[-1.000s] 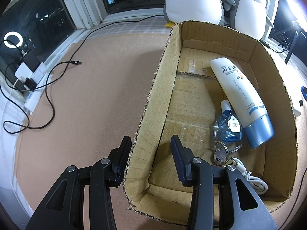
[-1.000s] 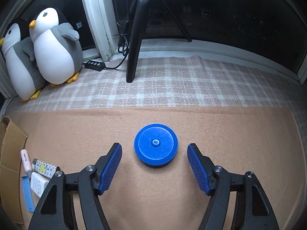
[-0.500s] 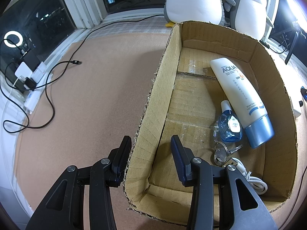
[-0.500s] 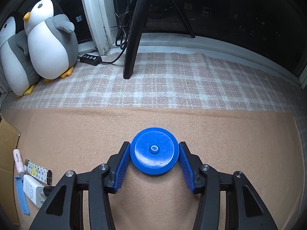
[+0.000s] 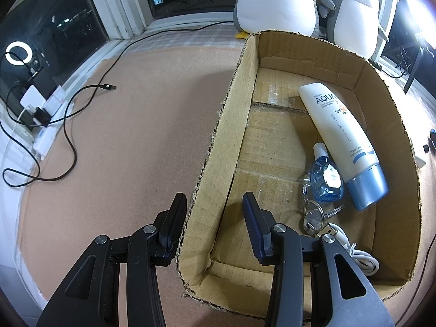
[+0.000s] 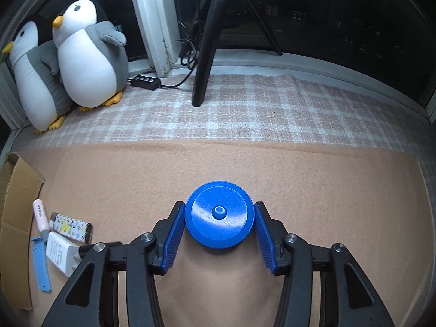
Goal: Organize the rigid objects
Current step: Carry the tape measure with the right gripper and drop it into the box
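Between the blue pads of my right gripper (image 6: 216,219) sits the blue round disc (image 6: 219,218), low and centre in the right wrist frame, lying flat on the tan felt mat (image 6: 327,190). Both pads press its rim, so I judge it gripped. Being round, it has no long axis to line up with. My left gripper (image 5: 215,212) straddles the near left wall of the cardboard box (image 5: 218,147), closed on it. That box shows as a brown edge at far left of the right view, so my carry runs leftward.
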Available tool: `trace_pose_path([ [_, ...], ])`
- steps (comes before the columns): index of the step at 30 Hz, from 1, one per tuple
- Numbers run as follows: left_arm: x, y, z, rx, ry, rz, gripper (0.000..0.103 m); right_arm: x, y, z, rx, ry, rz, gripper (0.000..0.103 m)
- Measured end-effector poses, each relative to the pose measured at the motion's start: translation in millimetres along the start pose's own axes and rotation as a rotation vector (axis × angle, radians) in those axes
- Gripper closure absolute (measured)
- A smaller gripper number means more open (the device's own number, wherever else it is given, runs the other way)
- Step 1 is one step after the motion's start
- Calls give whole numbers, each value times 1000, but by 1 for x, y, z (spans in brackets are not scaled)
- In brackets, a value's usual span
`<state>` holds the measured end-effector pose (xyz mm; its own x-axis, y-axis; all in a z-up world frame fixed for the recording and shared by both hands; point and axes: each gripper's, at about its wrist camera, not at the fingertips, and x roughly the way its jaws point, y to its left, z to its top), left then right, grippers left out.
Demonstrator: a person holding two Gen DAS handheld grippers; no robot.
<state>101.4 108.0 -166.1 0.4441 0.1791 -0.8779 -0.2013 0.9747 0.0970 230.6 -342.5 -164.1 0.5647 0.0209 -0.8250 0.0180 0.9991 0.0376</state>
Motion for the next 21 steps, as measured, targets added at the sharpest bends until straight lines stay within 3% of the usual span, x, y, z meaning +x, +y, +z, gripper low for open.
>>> trace_pose_path([
  [9, 1, 0, 0, -4, -1, -3, 62, -40, 41, -12, -77, -49, 62, 57],
  [21, 2, -1, 0, -4, -4, -6, 62, -96, 135, -25, -231, -99, 223, 57],
])
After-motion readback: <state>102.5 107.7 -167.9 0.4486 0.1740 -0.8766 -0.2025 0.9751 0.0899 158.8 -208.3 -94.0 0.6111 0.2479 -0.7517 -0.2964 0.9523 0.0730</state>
